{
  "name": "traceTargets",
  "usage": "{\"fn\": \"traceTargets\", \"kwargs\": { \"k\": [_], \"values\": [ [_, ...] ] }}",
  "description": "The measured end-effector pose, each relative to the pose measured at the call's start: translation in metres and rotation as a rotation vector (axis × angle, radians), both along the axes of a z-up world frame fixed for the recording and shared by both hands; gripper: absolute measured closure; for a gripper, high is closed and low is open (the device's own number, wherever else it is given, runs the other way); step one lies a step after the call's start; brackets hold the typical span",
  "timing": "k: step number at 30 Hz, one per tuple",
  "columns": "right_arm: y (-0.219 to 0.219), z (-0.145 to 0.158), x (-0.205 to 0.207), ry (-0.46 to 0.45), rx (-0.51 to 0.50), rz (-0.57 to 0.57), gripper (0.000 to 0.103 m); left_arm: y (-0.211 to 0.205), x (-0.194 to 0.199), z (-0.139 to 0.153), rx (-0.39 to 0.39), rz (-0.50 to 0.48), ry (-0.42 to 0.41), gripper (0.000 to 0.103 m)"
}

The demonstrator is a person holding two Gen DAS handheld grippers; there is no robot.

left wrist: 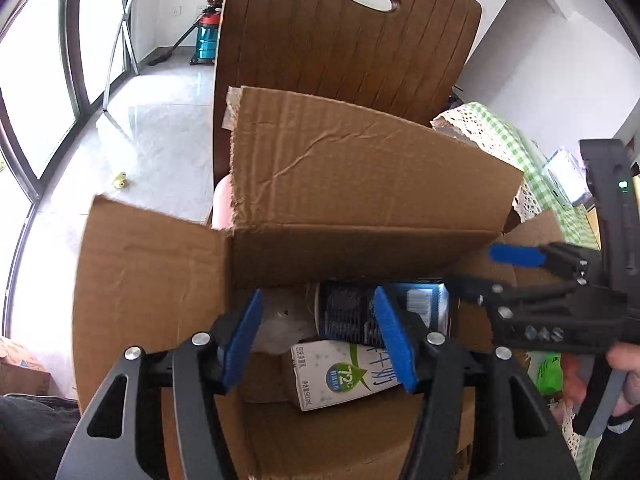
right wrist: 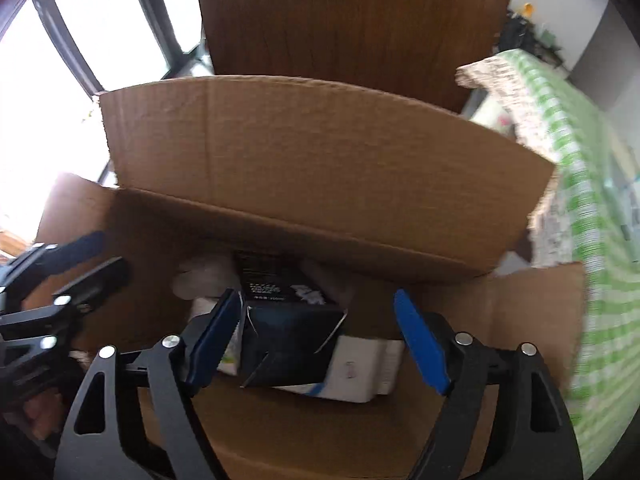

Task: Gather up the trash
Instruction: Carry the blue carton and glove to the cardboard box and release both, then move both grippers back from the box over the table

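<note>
hovering over an open cardboard box (left wrist: 360, 184), the left gripper (left wrist: 320, 340) points down into it with its blue pads apart at a middling width and nothing pressed between them. below it, in the left wrist view, a white milk carton (left wrist: 340, 376) with green print lies on its side at the box's 6 o'clock, and a dark box with a barcode (left wrist: 380, 312) lies just above it toward 12 o'clock, touching it. crumpled white paper (left wrist: 280, 320) sits at 9 o'clock of the dark box.

the right gripper (right wrist: 320, 340) also points down over the same box, its jaws spread wide; in the right wrist view the dark carton (right wrist: 288, 344) shows between the pads, but neither pad presses on it, and the view is blurred. a white carton (right wrist: 360, 372) lies under the dark one toward 4 o'clock.

the box's far flap (right wrist: 320, 152) stands upright at 12 o'clock, with a brown wooden chair back (left wrist: 352, 40) behind it. a table with a green checked cloth (left wrist: 536, 168) lies at 3 o'clock of the box. in the left wrist view the right gripper (left wrist: 480, 268) enters from 3 o'clock, held by a hand (left wrist: 624, 372).
</note>
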State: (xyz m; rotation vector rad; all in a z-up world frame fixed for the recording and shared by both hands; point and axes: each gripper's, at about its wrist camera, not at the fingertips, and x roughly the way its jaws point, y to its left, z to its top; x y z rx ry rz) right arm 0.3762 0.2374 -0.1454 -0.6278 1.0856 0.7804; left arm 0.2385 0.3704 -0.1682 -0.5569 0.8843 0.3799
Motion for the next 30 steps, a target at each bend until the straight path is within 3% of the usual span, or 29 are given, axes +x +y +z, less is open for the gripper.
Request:
{"fn": "traceTargets", "kwargs": {
  "k": [2, 6, 14, 21, 30],
  "values": [
    [-0.004, 0.007, 0.003, -0.091, -0.004, -0.025, 0.026, 0.000, -0.001, 0.001, 0.001, 0.001, 0.000, 0.048],
    [-0.018, 0.020, 0.006, -0.157, 0.032, -0.049, 0.026, -0.006, 0.001, 0.006, 0.017, -0.006, 0.007, 0.047],
    [-0.045, 0.044, 0.008, -0.111, 0.069, -0.062, 0.026, -0.031, -0.005, 0.033, 0.067, -0.040, -0.022, 0.047],
    [-0.077, 0.077, -0.021, -0.130, 0.112, -0.081, 0.026, -0.052, -0.025, 0.070, 0.106, -0.044, -0.074, 0.047],
    [-0.142, 0.132, -0.054, -0.159, 0.268, -0.151, 0.026, -0.097, -0.059, 0.132, 0.244, -0.060, -0.153, 0.039]
  ]
}}
